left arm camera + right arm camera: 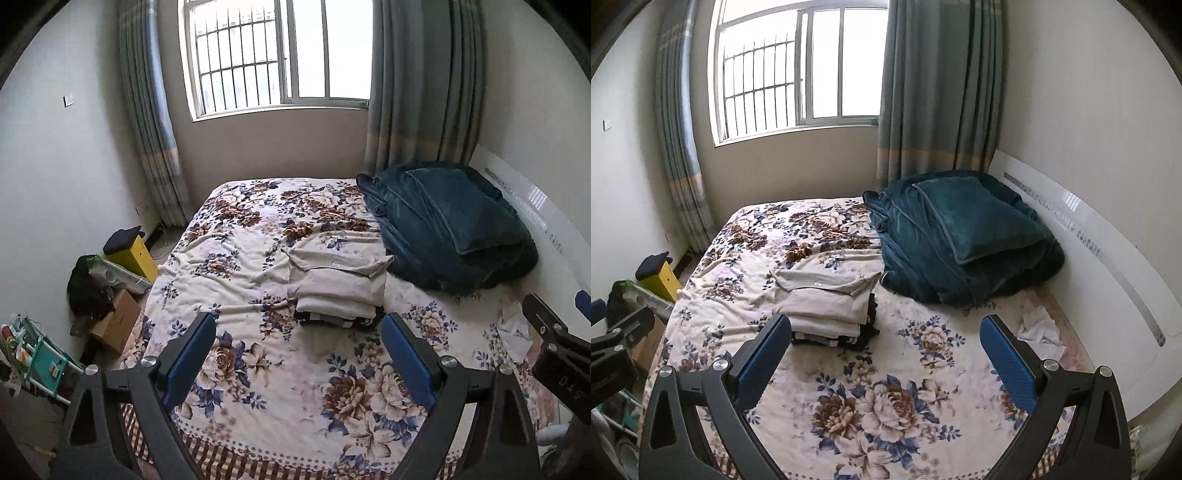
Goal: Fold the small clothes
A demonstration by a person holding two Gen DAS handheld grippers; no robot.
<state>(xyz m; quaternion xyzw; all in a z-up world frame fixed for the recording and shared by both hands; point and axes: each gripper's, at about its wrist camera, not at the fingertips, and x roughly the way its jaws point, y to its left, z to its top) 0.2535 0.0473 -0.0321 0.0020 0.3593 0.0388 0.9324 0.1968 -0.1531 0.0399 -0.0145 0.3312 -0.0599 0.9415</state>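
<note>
A: Nearest you, your left hand-held gripper [299, 345] hangs over the flowered bed [280, 417] with its blue pads spread wide, holding nothing. Your right hand-held gripper [886, 345] is the same, spread and empty.

B: And the clothes?

A: Past the pads, mid-bed: a stack of folded clothes [336, 288], beige pieces on top and dark ones beneath. A crumpled white cloth [1039, 330] lies right of it, near the wall. Farther back sits the teal blanket [964, 236].

B: What could go wrong?

A: Likely, if you reach low across the stack, a finger could catch that loose beige top layer and undo it.
</note>
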